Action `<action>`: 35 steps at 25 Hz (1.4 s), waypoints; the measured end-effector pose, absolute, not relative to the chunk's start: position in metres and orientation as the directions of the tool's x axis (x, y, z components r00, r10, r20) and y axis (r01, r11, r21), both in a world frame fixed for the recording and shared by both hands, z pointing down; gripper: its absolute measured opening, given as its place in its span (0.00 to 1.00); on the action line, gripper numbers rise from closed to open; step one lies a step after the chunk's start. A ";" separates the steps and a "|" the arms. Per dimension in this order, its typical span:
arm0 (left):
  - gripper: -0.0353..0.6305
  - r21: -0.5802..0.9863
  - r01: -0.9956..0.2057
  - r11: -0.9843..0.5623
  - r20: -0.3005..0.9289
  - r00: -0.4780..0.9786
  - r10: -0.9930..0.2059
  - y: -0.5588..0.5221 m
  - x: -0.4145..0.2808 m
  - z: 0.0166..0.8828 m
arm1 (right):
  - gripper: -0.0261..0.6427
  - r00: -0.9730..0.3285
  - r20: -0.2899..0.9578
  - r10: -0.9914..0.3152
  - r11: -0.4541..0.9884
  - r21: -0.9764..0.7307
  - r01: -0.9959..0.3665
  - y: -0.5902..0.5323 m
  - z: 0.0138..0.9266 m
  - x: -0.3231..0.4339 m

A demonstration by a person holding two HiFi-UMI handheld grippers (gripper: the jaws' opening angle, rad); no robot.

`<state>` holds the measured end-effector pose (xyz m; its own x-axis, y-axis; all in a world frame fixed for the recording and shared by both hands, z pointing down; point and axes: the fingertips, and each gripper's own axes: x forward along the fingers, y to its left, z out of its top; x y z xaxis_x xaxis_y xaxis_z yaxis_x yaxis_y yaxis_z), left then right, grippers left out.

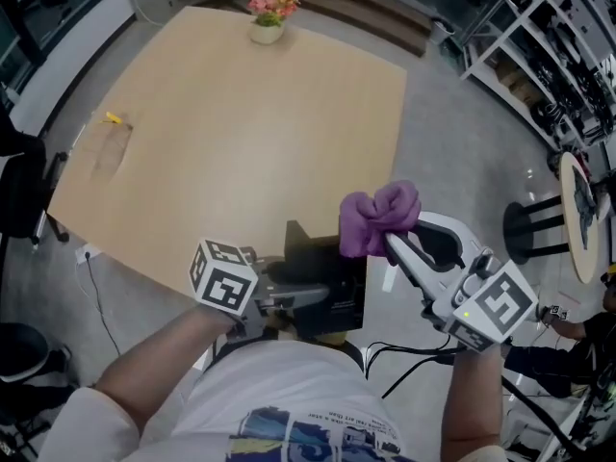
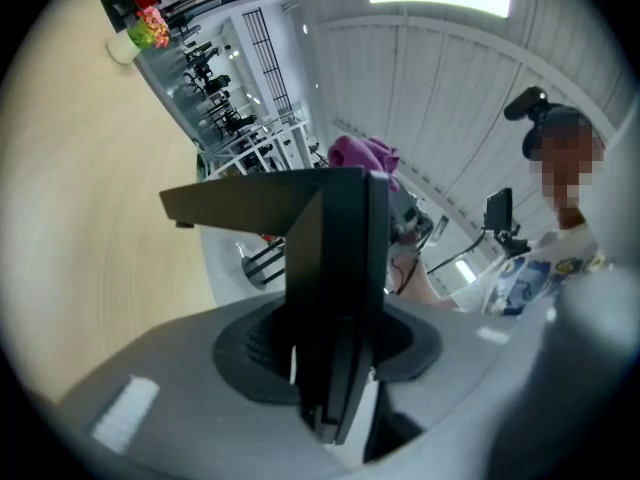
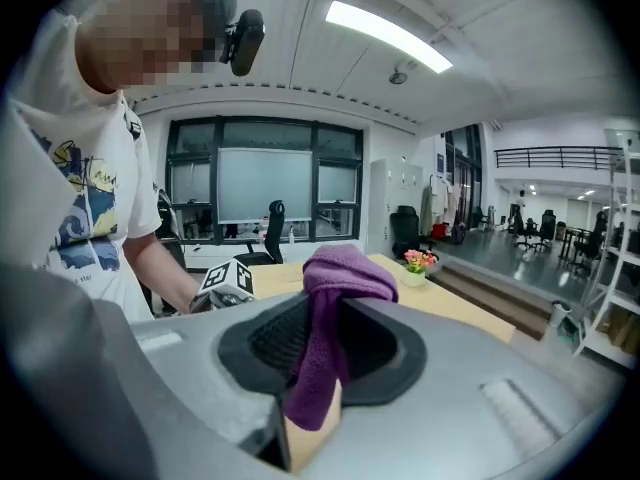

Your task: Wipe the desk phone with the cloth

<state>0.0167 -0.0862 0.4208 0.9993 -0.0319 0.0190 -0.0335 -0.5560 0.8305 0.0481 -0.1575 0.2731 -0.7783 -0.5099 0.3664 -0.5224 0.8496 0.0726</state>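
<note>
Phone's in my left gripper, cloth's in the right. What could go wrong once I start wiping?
1. The left gripper clamps the desk phone by a thin edge, apparently held off the table; wiping pressure could twist it loose and drop it.
2. The right gripper pinches only part of the bunched cloth, so dragging may pull it free, or a bare jaw may scrape the phone.

i can read no words or numbers anywhere. the small pale print on the desk phone is too blurred, and so is the line on my shirt.
</note>
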 end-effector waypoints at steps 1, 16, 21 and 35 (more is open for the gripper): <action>0.32 0.830 -0.027 -0.557 0.016 1.000 -0.024 -0.083 0.018 0.420 | 0.17 -0.788 0.373 -0.489 0.861 0.063 -0.505 -0.160 0.278 0.042; 0.32 0.807 0.003 -0.590 0.024 0.999 0.039 -0.057 0.027 0.411 | 0.17 -0.744 0.577 -0.337 0.902 -0.028 -0.430 -0.193 0.364 0.039; 0.32 0.811 0.003 -0.585 0.031 0.998 0.047 -0.058 0.025 0.417 | 0.17 -0.804 0.501 -0.320 0.931 0.007 -0.366 -0.174 0.308 0.028; 0.32 0.800 0.021 -0.600 0.038 0.996 0.086 -0.054 0.035 0.412 | 0.17 -0.750 0.660 -0.054 0.997 -0.001 -0.073 -0.139 0.343 -0.026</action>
